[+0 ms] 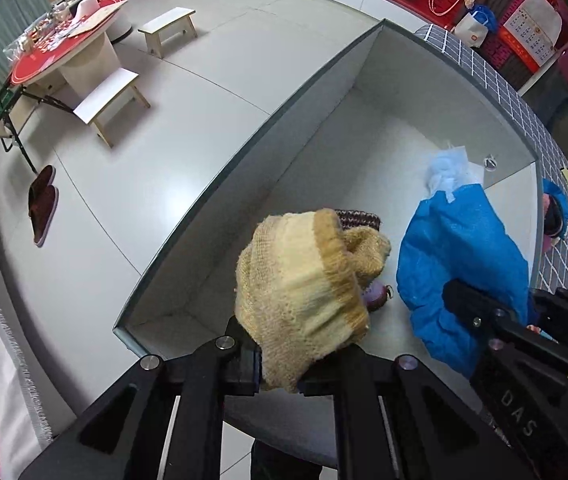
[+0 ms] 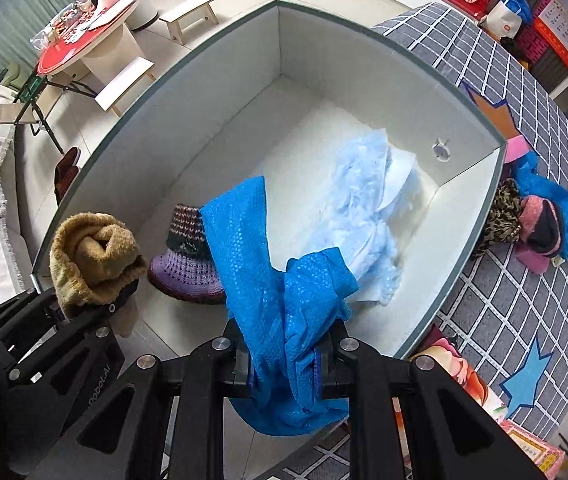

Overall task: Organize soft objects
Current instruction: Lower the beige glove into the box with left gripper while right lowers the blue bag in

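Both grippers hang over the near end of a white open-topped box (image 2: pixel 364 80): the left gripper (image 1: pixel 279 364) is clamped on a bunched yellow knit cloth (image 1: pixel 304 280) just inside the box's near-left corner, and the right gripper (image 2: pixel 286 364) is clamped on a bright blue mesh cloth (image 2: pixel 259 256) that drapes over the near rim. Inside, a purple striped knit hat (image 2: pixel 187 260) sits against the left wall between the two cloths, and a pale blue fluffy fabric (image 2: pixel 368 200) fills the middle toward the right wall; the far end of the box floor lies bare. Outside the right wall, a small heap of soft items (image 2: pixel 536 220) rests on the grey grid-patterned cover (image 2: pixel 504 300). Beyond the left wall is pale floor with wooden stools (image 1: pixel 167 28) and a red-topped table (image 1: pixel 43 64).
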Tool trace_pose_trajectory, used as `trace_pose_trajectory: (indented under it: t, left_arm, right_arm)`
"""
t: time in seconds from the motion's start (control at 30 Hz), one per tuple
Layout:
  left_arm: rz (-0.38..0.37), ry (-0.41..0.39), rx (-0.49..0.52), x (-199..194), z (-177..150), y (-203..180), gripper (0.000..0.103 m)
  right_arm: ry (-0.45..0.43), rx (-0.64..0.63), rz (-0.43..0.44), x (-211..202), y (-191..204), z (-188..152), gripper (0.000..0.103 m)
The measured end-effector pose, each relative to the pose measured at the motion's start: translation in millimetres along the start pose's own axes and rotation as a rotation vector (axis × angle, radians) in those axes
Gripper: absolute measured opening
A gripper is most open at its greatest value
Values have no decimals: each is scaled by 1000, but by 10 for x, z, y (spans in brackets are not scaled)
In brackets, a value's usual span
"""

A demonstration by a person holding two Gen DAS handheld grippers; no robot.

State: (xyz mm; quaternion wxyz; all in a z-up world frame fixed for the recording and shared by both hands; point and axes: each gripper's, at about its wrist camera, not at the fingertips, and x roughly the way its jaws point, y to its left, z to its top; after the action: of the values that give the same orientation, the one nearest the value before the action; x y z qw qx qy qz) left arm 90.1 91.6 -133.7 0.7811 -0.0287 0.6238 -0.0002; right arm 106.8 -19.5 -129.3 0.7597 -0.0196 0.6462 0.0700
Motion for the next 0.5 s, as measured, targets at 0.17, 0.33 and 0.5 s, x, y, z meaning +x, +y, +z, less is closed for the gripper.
trace_pose_trajectory:
  t: [0.17,0.33,0.5]
  left_arm:
    - [9,-1,9,-3,-53,-32,12]
    - [17,0,12,7,-47,-54,12]
    - [24,3,13,4,-42,-69,12]
  right_arm:
    - [14,1,7,71,-27,-2,20]
    - [23,-3,11,102,-22,-10,20]
    - [29,-1,7,124,-22,-4,20]
